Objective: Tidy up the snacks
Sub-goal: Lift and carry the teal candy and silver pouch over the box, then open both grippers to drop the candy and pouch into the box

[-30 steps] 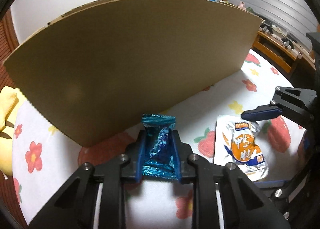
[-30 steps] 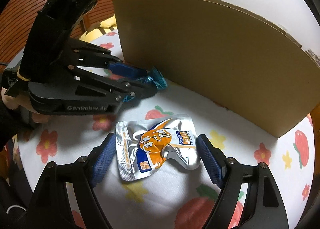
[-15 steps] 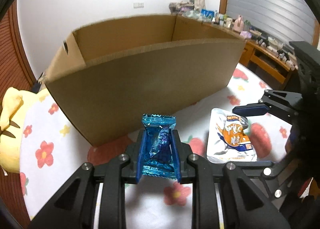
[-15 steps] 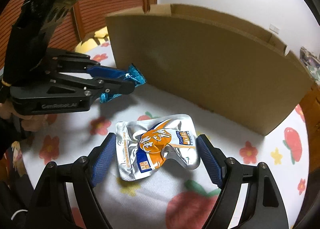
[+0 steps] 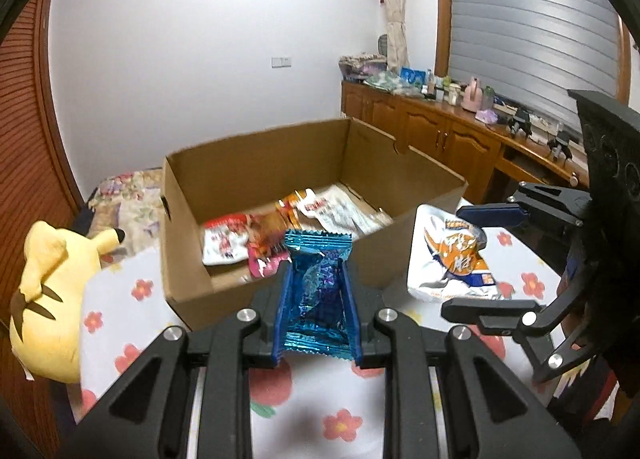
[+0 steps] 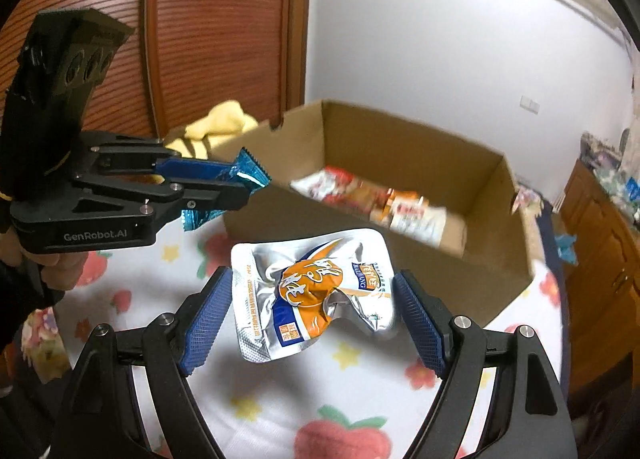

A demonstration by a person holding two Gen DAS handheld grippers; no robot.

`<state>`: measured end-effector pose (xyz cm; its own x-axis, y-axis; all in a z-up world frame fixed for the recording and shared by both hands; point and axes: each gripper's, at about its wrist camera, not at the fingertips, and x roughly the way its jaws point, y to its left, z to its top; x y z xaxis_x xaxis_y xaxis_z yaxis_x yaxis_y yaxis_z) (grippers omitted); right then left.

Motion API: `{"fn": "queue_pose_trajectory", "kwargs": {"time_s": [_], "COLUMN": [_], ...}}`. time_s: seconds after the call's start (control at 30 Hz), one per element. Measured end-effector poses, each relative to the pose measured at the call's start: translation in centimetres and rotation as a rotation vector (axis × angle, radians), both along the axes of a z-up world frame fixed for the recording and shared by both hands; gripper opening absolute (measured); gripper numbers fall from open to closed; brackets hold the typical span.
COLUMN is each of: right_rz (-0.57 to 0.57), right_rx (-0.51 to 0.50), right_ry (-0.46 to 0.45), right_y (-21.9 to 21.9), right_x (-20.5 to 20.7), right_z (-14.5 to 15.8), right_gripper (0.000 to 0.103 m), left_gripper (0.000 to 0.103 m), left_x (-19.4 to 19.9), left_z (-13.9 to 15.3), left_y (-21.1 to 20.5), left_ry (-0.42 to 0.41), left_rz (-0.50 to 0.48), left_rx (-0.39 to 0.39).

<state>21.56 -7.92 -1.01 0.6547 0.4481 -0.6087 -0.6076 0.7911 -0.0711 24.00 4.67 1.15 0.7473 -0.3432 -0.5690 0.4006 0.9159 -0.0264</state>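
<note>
**Both grippers loaded, hovering near the cardboard box**

Left wrist view first. The left gripper (image 5: 318, 291) has its blue pads pinched tight on a crinkly blue snack wrapper (image 5: 318, 287), which stands upright between them with its serrated top edge poking above the fingertips. Just behind it sits the open cardboard box (image 5: 192, 259), and the wrapper overlaps the box's near wall from this angle. Inside the box there are already a few snack packets (image 5: 248, 237), red, white and orange, lying flat on the bottom, a bit blurry. To the right of the box, the right gripper (image 5: 472, 259) comes in from the side, gripping a silver and orange pouch (image 5: 452, 255) by its edges, up off the flowery tablecloth (image 5: 340, 419). Left of the box lies a yellow plush toy (image 5: 52, 291).

Right wrist view now. The right gripper (image 6: 316, 307) has its jaws spread wide, but the pads press on both side edges of the silver and orange pouch (image 6: 316, 291), so it's a grip on a wide thing. The pouch is crumpled and sits in front of the cardboard box's (image 6: 496, 259) near wall. Left of the box, the left gripper (image 6: 240, 183) clamps the blue snack wrapper (image 6: 250, 173), its end just at the box's corner. A hand (image 6: 56, 263) holds that gripper from below.
</note>
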Motion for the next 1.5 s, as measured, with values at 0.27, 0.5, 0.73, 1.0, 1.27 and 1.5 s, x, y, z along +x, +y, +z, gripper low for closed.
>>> {"fn": "queue_pose_trajectory", "kwargs": {"time_s": [0.27,0.5,0.73,1.0,1.27,1.5], "right_rz": [0.004,0.007,-0.005,-0.037,-0.110,-0.166], "right_rx": [0.015,0.025,0.041,0.040,0.018,0.024], "right_ry": [-0.063,-0.078,-0.075,-0.062,-0.039,-0.013], "right_y": [-0.6,-0.5,-1.1,-1.6,-2.3,-3.1], "right_x": [2.1,3.8,6.5,8.3,10.5,11.9], "right_z": [2.9,3.7,3.8,3.0,2.0,1.1], "right_gripper": [0.083,0.083,0.083,0.083,0.083,0.084], "left_gripper": [0.023,0.023,0.023,0.024,0.026,0.029], "left_x": [3.1,5.6,7.8,9.2,9.7,9.6], "left_z": [1.0,0.4,-0.6,-1.5,-1.8,-1.8], "left_y": [0.5,0.3,0.1,-0.7,-1.1,-0.8], "left_ry": [-0.005,0.010,0.038,0.061,0.063,0.054], "left_rz": [0.033,0.059,0.082,0.093,0.098,0.113], "left_rx": [-0.008,0.007,0.007,0.015,0.021,0.019]}}
